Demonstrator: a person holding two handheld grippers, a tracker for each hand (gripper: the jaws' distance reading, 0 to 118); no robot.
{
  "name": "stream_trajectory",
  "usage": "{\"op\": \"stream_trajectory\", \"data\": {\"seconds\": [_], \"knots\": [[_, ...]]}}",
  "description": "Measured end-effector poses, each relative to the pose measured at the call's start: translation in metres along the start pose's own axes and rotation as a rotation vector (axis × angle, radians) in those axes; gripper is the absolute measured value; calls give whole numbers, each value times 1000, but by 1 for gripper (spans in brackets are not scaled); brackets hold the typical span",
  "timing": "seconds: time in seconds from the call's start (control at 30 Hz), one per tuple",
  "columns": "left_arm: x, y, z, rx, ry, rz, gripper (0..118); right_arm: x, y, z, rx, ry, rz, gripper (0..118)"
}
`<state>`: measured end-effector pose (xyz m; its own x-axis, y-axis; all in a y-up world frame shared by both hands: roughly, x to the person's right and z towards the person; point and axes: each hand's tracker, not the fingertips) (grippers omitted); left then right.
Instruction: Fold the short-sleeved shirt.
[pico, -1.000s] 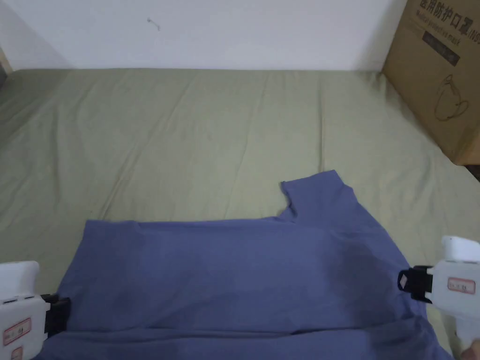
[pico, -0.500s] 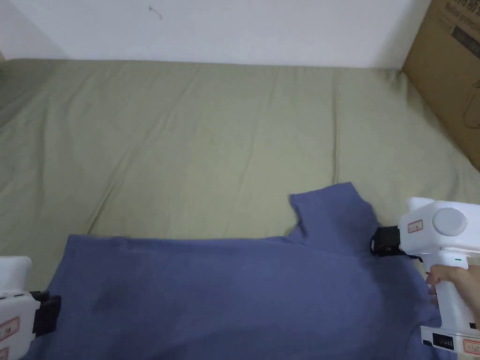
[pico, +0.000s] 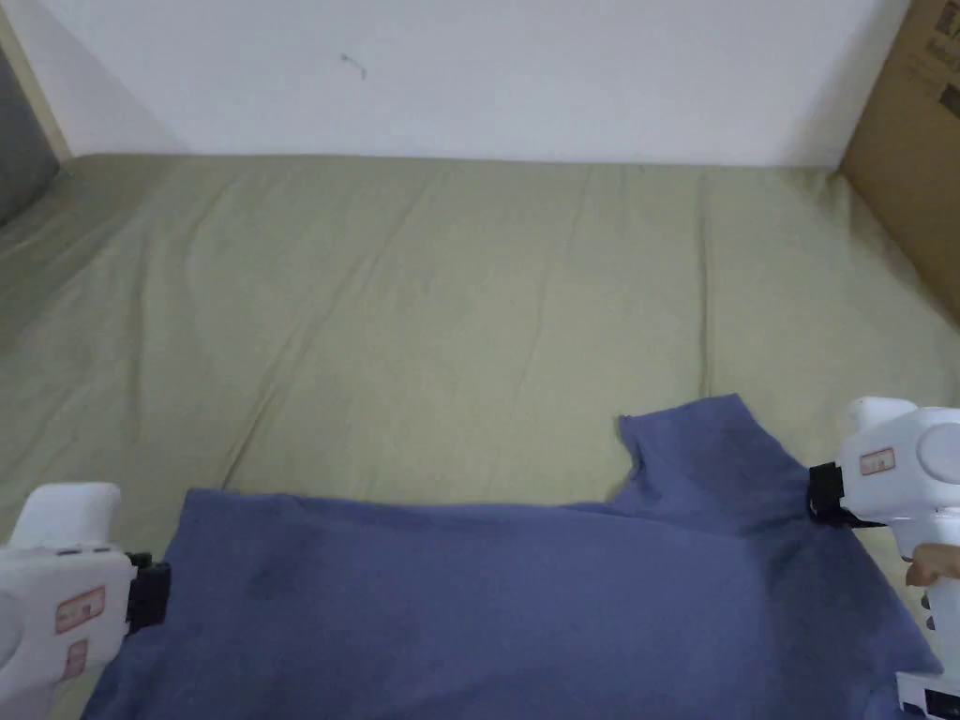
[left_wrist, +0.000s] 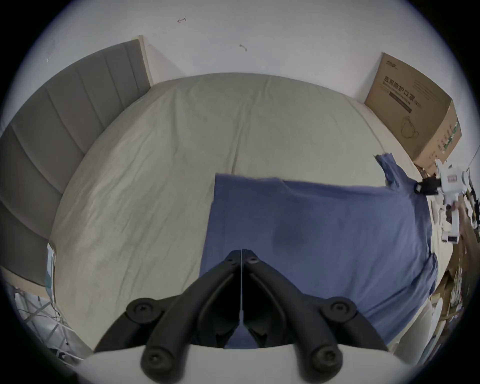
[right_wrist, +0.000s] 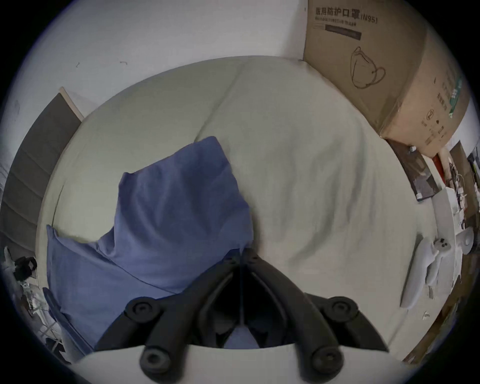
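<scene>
A blue short-sleeved shirt (pico: 506, 600) lies spread sideways across the near part of a green bed sheet (pico: 469, 309), one sleeve (pico: 703, 459) pointing away from me. My left gripper (pico: 159, 591) grips the shirt's left edge, jaws together on the cloth (left_wrist: 311, 233) in the left gripper view (left_wrist: 241, 253). My right gripper (pico: 817, 494) pinches the shirt at the sleeve's right side; in the right gripper view (right_wrist: 241, 253) its jaws are closed with blue cloth (right_wrist: 168, 207) between them. A hand (pico: 933, 562) holds the right gripper.
A large cardboard box (pico: 914, 141) stands on the bed at the far right. A white wall (pico: 469, 66) runs behind the bed and a grey padded headboard (left_wrist: 65, 117) rises at the left. The far half of the sheet is bare.
The right gripper has moved away from me along the shirt's right edge, up to the sleeve. The left gripper stays on the left edge. The head camera has shifted.
</scene>
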<state>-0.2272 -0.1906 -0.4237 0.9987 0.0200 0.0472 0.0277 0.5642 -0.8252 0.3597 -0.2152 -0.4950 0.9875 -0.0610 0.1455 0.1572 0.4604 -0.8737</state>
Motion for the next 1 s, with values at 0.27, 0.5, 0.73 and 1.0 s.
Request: {"op": "stream_trajectory", "data": {"seconds": [0.27,0.5,0.73,1.0], "knots": [[-12,82,-75,8,44,57,106,10,-1,-6,-8,7,-9,0],[-6,77,-121,-147,52,61,86,8,1,-12,-18,-2,18,0],[-7,77,-119,-130,10,10,2,9,1,-6,12,19,-12,0],[2,80,-52,-88,3,-67,2,12,-7,57,94,47,-1,0]]}}
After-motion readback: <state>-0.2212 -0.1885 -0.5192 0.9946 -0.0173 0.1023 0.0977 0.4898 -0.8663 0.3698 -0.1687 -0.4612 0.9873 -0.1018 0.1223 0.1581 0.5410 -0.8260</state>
